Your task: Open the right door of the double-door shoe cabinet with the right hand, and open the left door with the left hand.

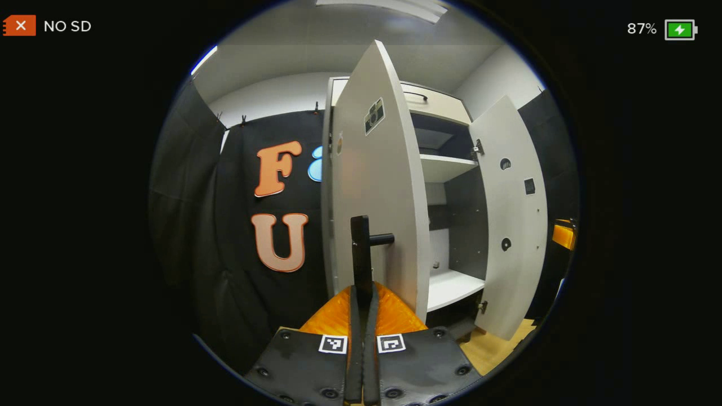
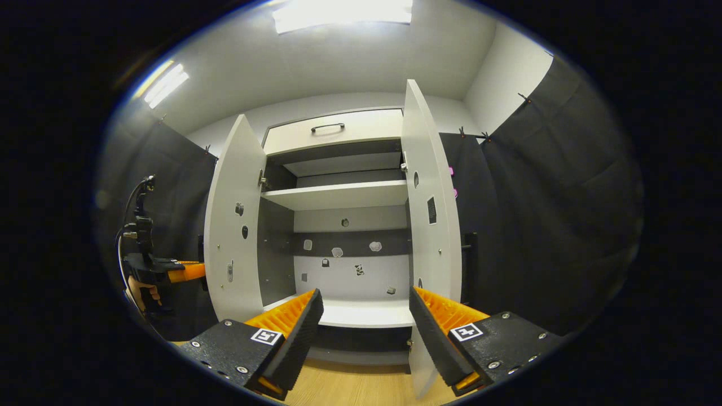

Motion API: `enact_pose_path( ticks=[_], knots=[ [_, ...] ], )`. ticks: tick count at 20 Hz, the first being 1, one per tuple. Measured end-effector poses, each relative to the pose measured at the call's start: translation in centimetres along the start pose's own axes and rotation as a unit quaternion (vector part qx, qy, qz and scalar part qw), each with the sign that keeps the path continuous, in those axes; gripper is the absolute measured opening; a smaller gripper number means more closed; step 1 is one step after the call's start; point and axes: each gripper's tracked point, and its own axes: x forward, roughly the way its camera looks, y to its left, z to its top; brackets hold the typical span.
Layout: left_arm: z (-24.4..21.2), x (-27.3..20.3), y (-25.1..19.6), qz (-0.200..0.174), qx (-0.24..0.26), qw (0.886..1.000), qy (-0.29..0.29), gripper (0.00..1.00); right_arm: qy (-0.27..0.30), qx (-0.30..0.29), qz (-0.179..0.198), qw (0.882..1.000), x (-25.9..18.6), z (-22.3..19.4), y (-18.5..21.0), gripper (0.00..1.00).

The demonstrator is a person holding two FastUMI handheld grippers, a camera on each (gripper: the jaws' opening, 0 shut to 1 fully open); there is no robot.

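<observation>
Nearly there: left tongs point(image 1: 361, 293) clamp the handle point(image 1: 361, 254) of the left door point(image 1: 372, 186), at six o'clock. Swing it smoothly wider. Right tongs point(image 2: 365, 316) gape apart; right door point(image 2: 431, 192), one o'clock, stands open.

Both doors point(image 2: 234, 225) swung wide; cabinet interior point(image 2: 350, 265) open between them; shelf point(image 2: 338, 197) crosses above.

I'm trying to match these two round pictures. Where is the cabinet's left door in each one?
Left gripper view: the left door stands centre, seen from outside, its black handle between the shut left tongs.
Right gripper view: left of centre, swung open, inner face showing.
Shared landmark: the upper shelf.
</observation>
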Motion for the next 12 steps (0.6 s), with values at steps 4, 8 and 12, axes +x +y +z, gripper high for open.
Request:
enact_pose_path(
  ticks=[4, 8, 12],
  knots=[
    [0.0, -0.1, 1.2, 0.018, -0.004, 1.0, -0.002, 0.03, 0.001, 0.003, 0.008, 1.0, 0.2, -0.1, 0.8, 0.93],
    [-0.1, -0.1, 1.6, 0.02, -0.015, 1.0, -0.002, 0.03, 0.001, 0.003, 0.013, 1.0, 0.6, -0.2, 1.6, 0.93],
    [-0.1, 0.0, 2.1, 0.025, -0.026, 0.999, -0.002, 0.03, 0.007, -0.001, 0.017, 1.0, 1.1, -0.5, 2.3, 0.93]
  ],
)
